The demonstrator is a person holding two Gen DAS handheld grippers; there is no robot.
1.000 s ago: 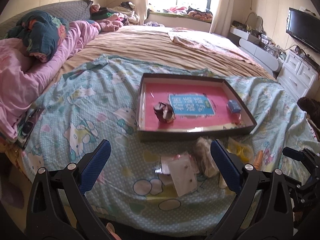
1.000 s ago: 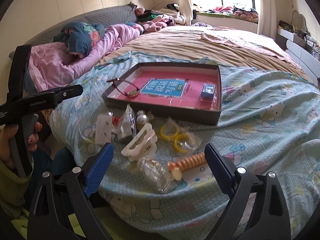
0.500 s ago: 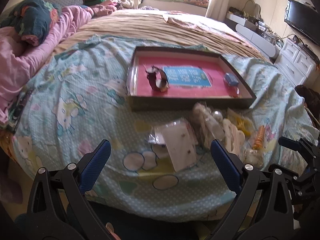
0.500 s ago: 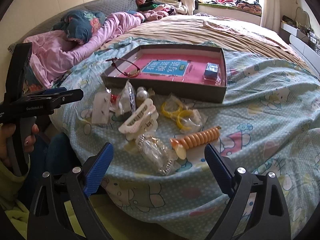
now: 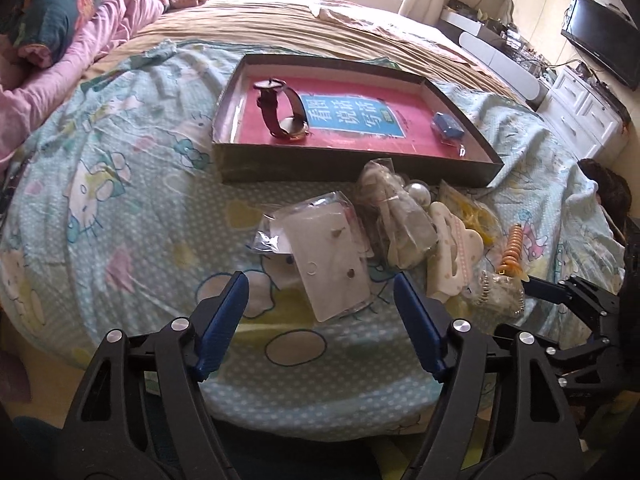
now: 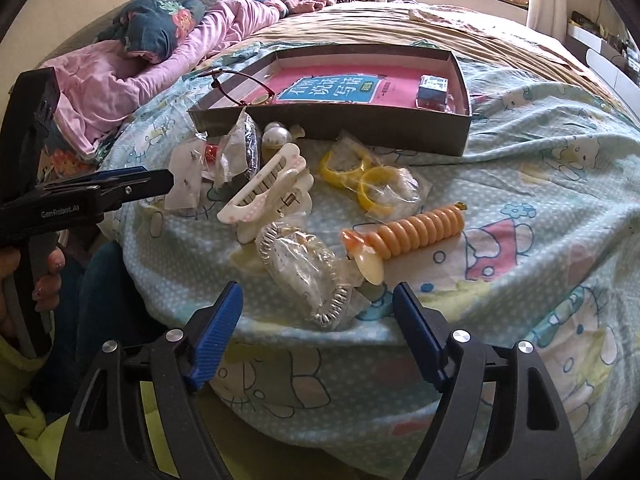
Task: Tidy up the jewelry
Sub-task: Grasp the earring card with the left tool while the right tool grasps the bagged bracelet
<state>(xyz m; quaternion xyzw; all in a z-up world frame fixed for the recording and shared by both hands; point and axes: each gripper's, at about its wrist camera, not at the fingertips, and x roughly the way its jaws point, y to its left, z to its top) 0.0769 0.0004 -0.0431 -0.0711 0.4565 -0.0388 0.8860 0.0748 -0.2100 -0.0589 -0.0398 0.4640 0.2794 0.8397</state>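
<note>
A dark shallow box (image 5: 352, 168) with a pink book inside lies on the bed; a maroon watch (image 5: 282, 110) and a small blue box (image 5: 447, 125) lie in it. In front of it lies a heap of jewelry: a bagged white earring card (image 5: 328, 256), a white hair claw (image 6: 268, 188), yellow rings in a bag (image 6: 372, 180), an orange spiral tie (image 6: 416, 232) and a bagged silver chain (image 6: 308, 276). My left gripper (image 5: 320, 316) is open, just short of the earring card. My right gripper (image 6: 316, 324) is open, just short of the bagged chain.
The bed has a light-blue cartoon sheet (image 5: 120, 184), pink and dark bedding (image 6: 132, 68) at the far left, and a tan blanket (image 5: 320, 32) behind the box. White drawers (image 5: 588, 108) and a TV (image 5: 604, 40) stand at the right. The bed's front edge is just below both grippers.
Both grippers have moved forward and down toward the heap of jewelry. Their jaws have narrowed somewhat but stay open. Nothing has been picked up.
</note>
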